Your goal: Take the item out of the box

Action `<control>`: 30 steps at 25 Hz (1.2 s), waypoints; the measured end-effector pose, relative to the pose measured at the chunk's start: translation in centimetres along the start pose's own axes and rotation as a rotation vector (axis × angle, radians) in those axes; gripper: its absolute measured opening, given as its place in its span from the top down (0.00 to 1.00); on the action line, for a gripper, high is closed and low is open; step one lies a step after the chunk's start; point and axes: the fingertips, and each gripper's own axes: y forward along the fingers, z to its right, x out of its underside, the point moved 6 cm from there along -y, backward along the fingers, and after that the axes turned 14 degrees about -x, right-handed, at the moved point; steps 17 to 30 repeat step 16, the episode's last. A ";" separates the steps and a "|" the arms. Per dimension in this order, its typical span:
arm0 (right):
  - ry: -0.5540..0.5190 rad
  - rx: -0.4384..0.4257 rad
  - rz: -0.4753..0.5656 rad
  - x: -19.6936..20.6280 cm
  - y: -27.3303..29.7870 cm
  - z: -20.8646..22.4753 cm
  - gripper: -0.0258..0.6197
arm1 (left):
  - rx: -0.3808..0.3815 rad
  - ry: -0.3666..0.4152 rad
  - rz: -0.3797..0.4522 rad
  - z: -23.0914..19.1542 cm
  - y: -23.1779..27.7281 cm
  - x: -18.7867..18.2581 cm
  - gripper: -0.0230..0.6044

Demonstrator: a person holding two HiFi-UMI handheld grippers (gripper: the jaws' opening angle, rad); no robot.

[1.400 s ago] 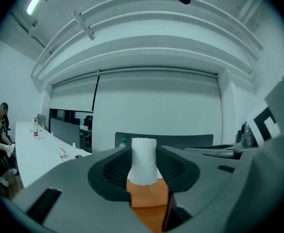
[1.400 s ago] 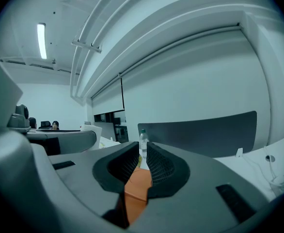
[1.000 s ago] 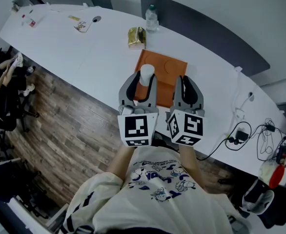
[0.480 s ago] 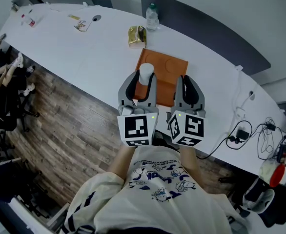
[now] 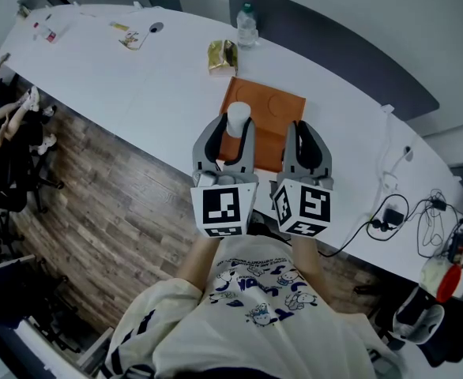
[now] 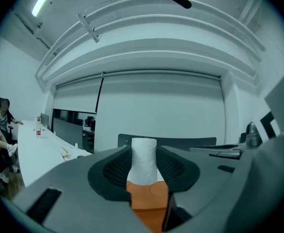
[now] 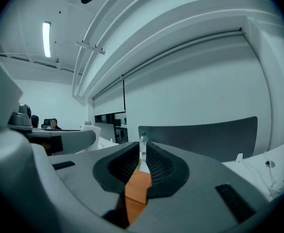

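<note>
White and matte, with a soft, papery look, the roll [image 6: 143, 160] is standing upright between the ribbed black pads [image 6: 114, 171] of the left hand-held gripper [image 5: 234, 129]. The pads are pressing on its two sides at a fairly wide span. A side-on grip on a plain cylinder is probably chosen so that it is staying vertical while it comes up out of its seat.

In the centre of the head view the roll is sitting over the left part of the orange box [image 5: 277, 115]. This is a flat, smooth box with sharp corners and a shallow round recess pressed into its top. Whether the roll's base is already clear of the box cannot be told, since the two overlap in both views.

The right hand-held gripper [image 5: 301, 133] is waiting just beside the left one, above the box's lower right part. Its jaws are drawn in to a thin slit with nothing in it, so it seems to be standing by to steady the box.

The box is lying on a glossy white curved desk [image 5: 137, 81]. In the upper middle of the frame a clear plastic bottle [image 5: 246, 27] and a crinkled golden packet [image 5: 221, 58] are standing well apart from the work.
</note>
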 end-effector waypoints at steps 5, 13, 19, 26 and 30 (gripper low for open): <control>0.001 0.001 -0.001 0.0 0.0 0.2 0.87 | -0.001 0.003 0.001 0.0 0.2 0.0 0.70; -0.001 0.004 0.002 -0.3 0.3 0.2 0.87 | -0.001 0.004 0.003 -0.1 0.4 -0.2 0.70; 0.000 0.005 0.001 -0.3 0.4 0.4 0.87 | 0.003 0.005 0.002 0.1 0.5 -0.3 0.70; 0.000 0.005 0.001 -0.3 0.4 0.4 0.87 | 0.003 0.005 0.002 0.1 0.5 -0.3 0.70; 0.000 0.005 0.001 -0.3 0.4 0.4 0.87 | 0.003 0.005 0.002 0.1 0.5 -0.3 0.70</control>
